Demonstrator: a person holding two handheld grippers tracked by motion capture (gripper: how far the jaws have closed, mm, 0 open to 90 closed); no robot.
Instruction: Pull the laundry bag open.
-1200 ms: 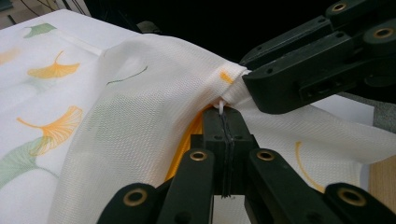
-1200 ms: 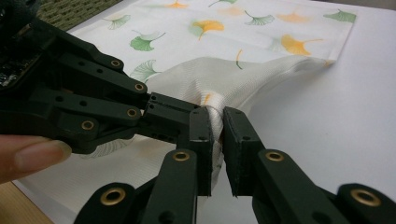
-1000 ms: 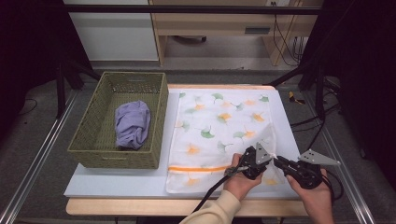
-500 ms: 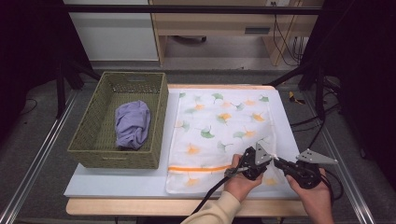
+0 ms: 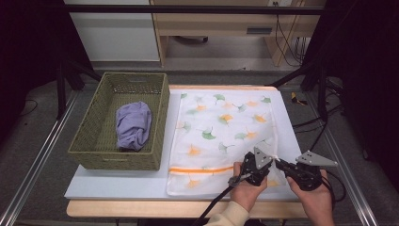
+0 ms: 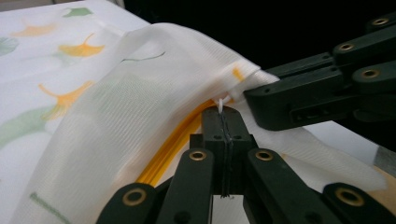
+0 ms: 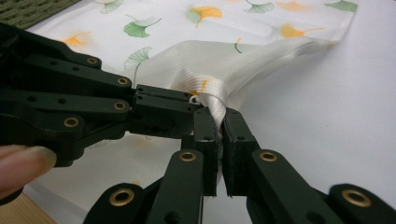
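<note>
Two grippers: left gripper and right gripper both pinch the mesh bag's raised near-right corner.
Writing: none legible.

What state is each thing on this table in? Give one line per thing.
Mesh laundry bag: flat on the table, near right corner lifted.
Left gripper: shut on the bag's zipper pull.
Right gripper: shut on the bag's corner fabric.
Basket: upright, open-topped.
Purple cloth: crumpled inside the basket.

Both hands sit at the table's near edge, the left gripper clamped tight and the right gripper, jaws just closing, pinched tip-to-tip beside it.
</note>
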